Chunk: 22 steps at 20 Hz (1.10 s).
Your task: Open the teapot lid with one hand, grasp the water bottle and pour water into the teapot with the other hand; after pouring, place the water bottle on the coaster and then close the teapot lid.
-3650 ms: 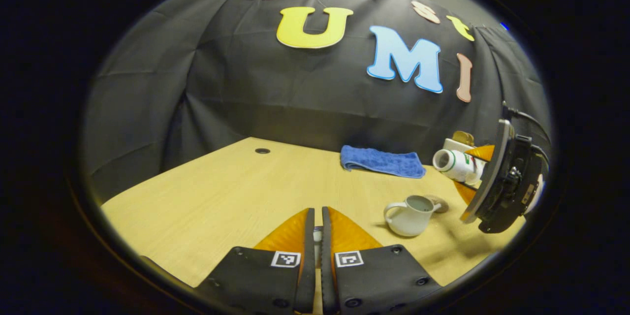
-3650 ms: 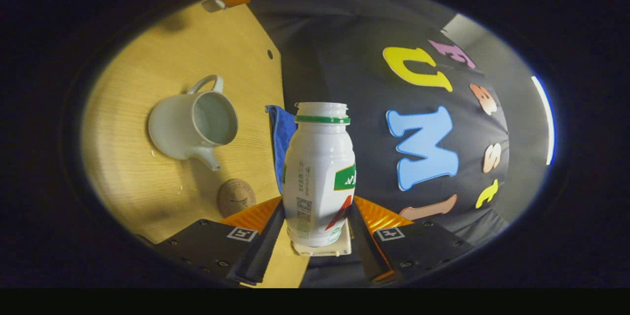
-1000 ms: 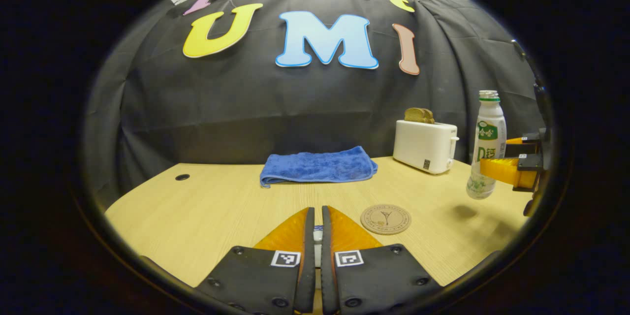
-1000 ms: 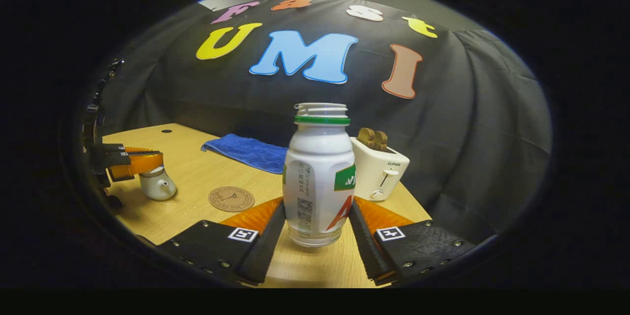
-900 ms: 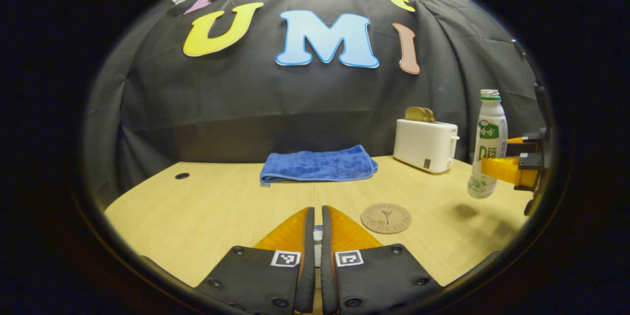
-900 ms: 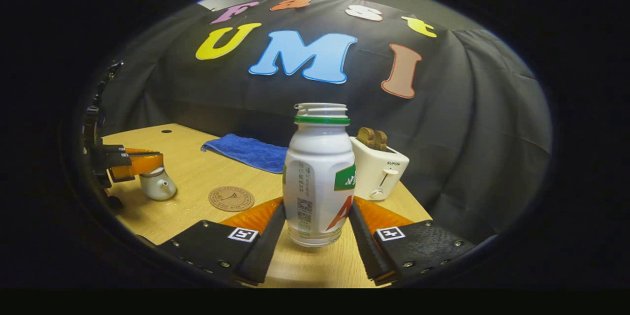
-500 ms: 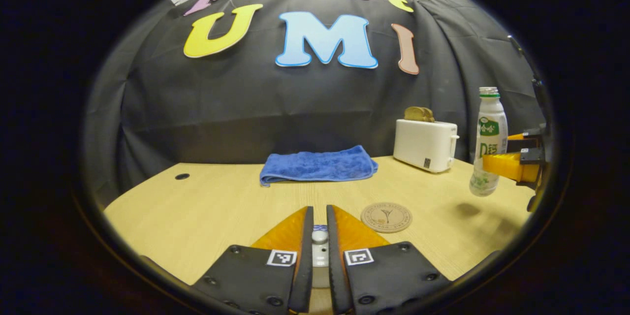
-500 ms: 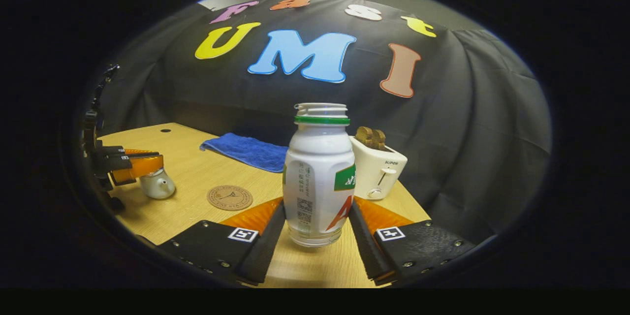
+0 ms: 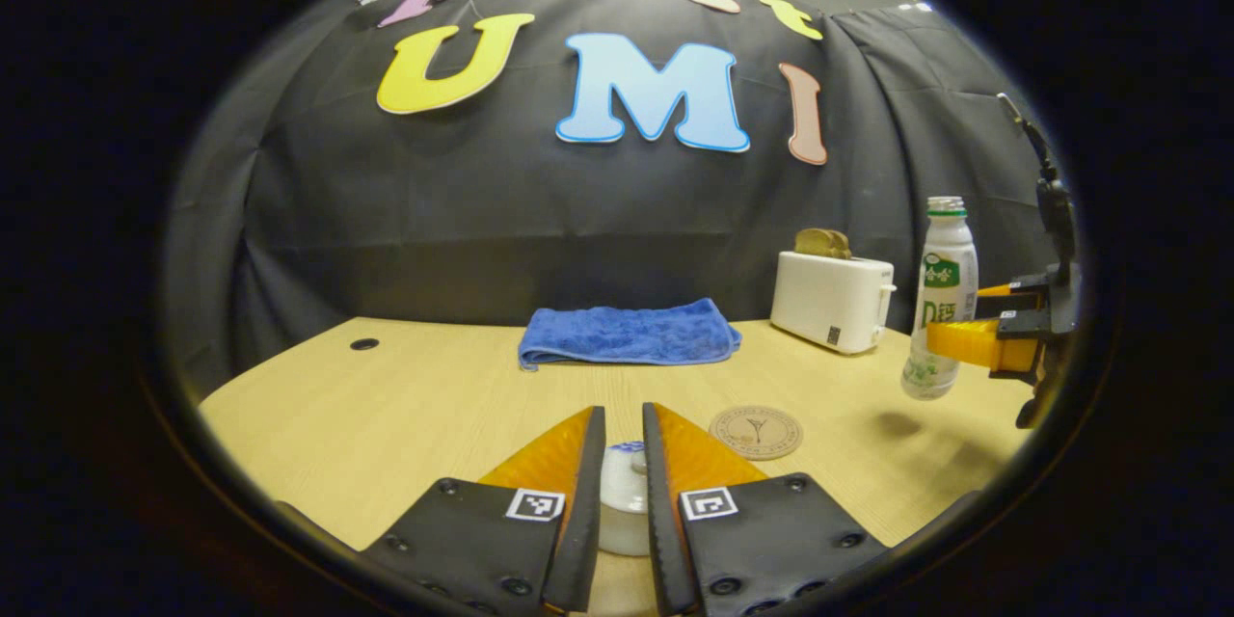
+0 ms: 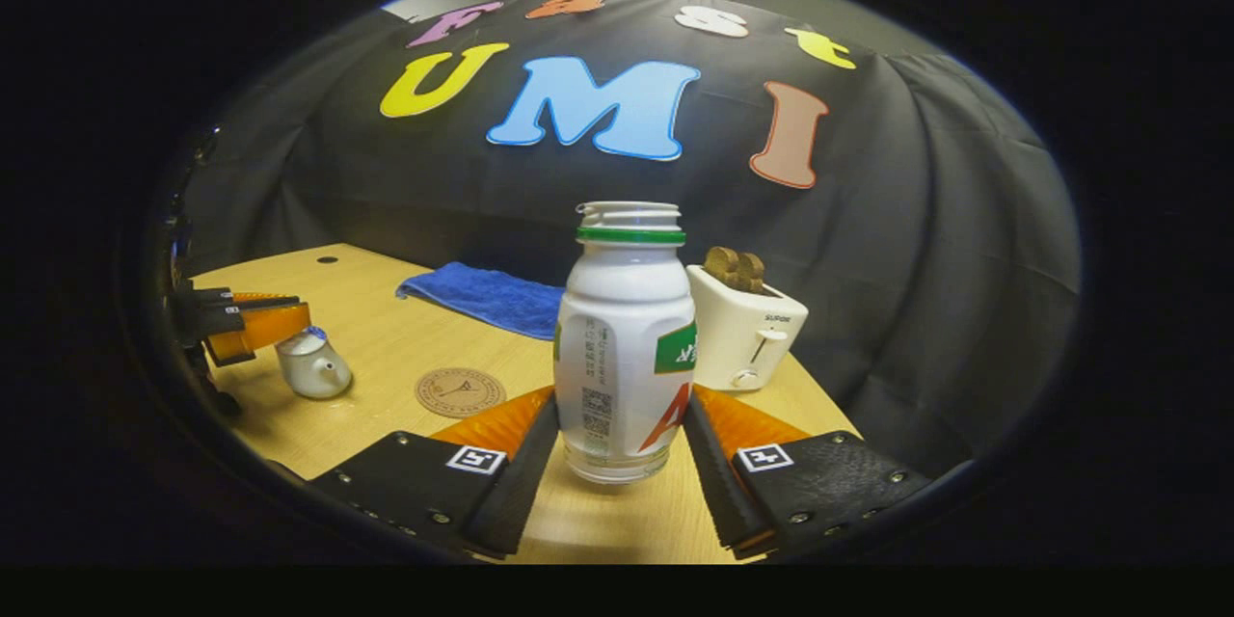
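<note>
A small white teapot (image 9: 622,506) stands on the wooden table (image 9: 405,415) with its lid on. It sits low between the fingers of my left gripper (image 9: 622,410), which is open with gaps on both sides of the lid knob. In the right gripper view the left gripper (image 10: 253,323) hovers just left of the teapot (image 10: 314,368). My right gripper (image 10: 622,397) is shut on an upright, uncapped white water bottle (image 10: 625,347), held a little above the table. The left gripper view has the bottle (image 9: 940,299) at far right. A round coaster (image 9: 756,432) (image 10: 460,392) lies bare between teapot and bottle.
A folded blue towel (image 9: 627,333) lies at the back of the table near the booth wall. A white toaster (image 9: 831,301) with bread slices stands at the back right, close behind the bottle. A small round hole (image 9: 363,343) marks the table's back left.
Earlier the bottle was tipped over the lidless teapot; it is upright now. In the last second my left gripper has opened and drawn back, leaving the lid on the teapot.
</note>
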Tool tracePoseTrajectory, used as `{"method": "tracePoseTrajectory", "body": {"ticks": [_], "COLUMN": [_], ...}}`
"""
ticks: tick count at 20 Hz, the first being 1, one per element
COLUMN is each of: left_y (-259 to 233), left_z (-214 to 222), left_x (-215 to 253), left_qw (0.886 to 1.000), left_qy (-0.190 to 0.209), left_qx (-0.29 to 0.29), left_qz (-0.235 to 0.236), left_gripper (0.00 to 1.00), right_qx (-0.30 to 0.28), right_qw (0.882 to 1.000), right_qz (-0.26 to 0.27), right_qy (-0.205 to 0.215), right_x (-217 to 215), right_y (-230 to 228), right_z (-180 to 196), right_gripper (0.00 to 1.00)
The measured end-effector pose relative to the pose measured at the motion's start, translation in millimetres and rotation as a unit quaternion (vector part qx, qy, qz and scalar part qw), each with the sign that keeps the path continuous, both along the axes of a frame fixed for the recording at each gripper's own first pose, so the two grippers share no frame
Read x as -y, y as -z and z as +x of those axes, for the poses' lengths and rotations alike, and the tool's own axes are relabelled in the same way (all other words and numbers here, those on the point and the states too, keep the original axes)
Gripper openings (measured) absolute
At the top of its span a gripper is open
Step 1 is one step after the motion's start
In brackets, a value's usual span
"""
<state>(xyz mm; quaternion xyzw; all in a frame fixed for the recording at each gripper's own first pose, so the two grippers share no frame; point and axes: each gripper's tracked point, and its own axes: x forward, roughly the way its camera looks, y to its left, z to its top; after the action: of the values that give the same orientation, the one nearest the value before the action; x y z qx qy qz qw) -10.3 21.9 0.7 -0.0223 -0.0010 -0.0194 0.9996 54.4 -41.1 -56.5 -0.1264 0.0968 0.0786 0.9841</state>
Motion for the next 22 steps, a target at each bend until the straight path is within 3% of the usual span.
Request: {"method": "tracePoseTrajectory", "body": {"ticks": [14, 22], "left_y": [6.5, 13.5], "left_z": [-41.9, -55.6], "left_x": [-106.9, -143.6], "left_qw": [0.997, 0.994], "left_qy": [-0.075, -0.1], "left_qx": [0.011, 0.015], "left_qz": [-0.02, -0.034], "left_gripper": [0.34, 0.34], "right_qx": [-0.055, -0.074], "right_qw": [0.995, 0.991], "right_qz": [0.056, 0.068], "right_qy": [-0.059, -0.088], "right_x": [-86.7, -134.0], "right_y": [24.8, 36.8], "right_z": [31.0, 45.0], "right_gripper": [0.73, 0.72]}}
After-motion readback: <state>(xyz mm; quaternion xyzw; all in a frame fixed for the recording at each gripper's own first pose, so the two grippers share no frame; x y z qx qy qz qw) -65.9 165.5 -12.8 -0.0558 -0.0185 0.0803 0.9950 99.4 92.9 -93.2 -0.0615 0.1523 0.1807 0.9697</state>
